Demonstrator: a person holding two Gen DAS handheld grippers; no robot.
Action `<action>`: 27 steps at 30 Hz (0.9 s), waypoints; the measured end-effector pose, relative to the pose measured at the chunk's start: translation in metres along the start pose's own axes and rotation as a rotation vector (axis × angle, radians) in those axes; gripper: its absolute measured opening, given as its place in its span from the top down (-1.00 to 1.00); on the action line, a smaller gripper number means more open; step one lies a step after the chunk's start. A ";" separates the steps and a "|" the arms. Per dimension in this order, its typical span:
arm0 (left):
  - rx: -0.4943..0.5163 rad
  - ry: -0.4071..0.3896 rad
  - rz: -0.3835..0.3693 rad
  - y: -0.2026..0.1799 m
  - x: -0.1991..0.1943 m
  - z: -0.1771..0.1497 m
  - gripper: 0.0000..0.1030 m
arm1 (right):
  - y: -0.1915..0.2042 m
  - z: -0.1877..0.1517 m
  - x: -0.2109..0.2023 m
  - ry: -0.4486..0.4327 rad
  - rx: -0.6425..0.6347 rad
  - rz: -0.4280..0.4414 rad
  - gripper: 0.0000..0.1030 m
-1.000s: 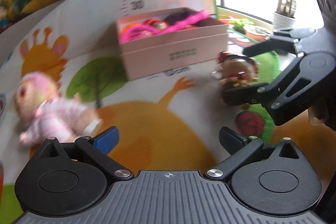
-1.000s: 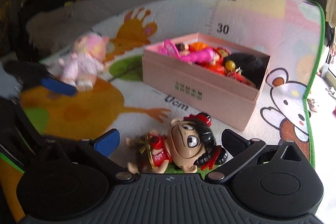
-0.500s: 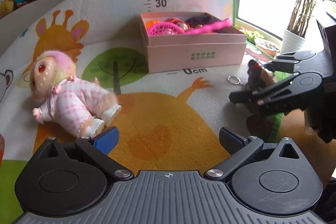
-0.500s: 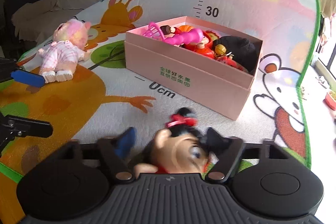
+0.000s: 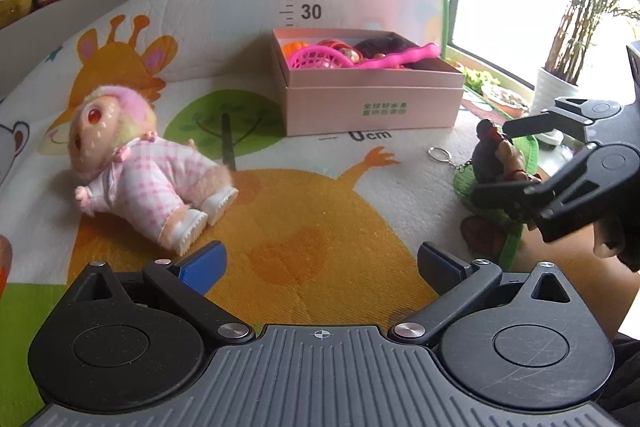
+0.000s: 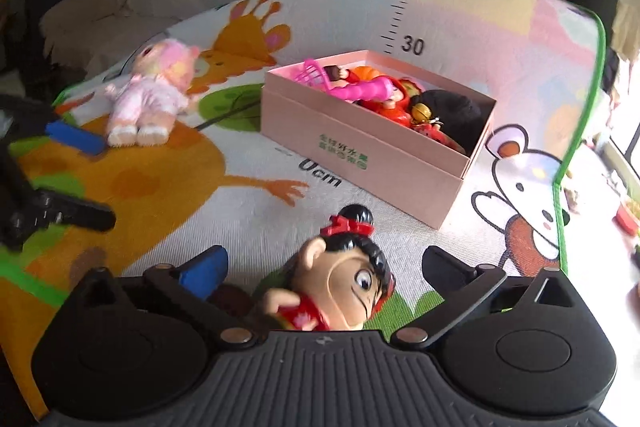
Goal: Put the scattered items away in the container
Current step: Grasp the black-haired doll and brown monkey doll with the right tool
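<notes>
Cartoon play mat [image 5: 320, 227] on the floor, sofa behind. Far middle: pink box [image 6: 372, 151] stuffed with a pink basket [image 5: 316, 58], something black, red bits. Left gripper [image 5: 320, 263] spread wide, hovering over bare mat, plush doll [image 5: 140, 167] lying near-left of it. Right gripper [image 6: 324, 265] spread around the red-bow figurine [image 6: 344, 283], no pinch. Figurine's lower half cut off by the gripper body; keyring [image 5: 439, 153] just beside it.

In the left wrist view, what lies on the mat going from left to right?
Plush doll → pink box → key ring → small figurine with the right claw around it.
</notes>
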State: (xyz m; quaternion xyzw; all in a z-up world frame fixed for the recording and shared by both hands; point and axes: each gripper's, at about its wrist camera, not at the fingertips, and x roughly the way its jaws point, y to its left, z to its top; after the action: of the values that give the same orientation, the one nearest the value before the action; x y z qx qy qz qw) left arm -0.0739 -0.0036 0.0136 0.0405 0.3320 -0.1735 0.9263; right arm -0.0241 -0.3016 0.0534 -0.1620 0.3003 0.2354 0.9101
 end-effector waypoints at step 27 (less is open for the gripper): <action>0.024 0.052 -0.004 -0.012 0.008 -0.006 -1.00 | 0.007 -0.033 -0.029 0.009 -0.023 0.086 -1.00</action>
State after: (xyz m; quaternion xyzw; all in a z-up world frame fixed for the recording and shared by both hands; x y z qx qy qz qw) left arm -0.0761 -0.0157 0.0043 0.0556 0.3537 -0.1784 0.9165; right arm -0.0639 -0.3197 0.0448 -0.1606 0.3083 0.2770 0.8958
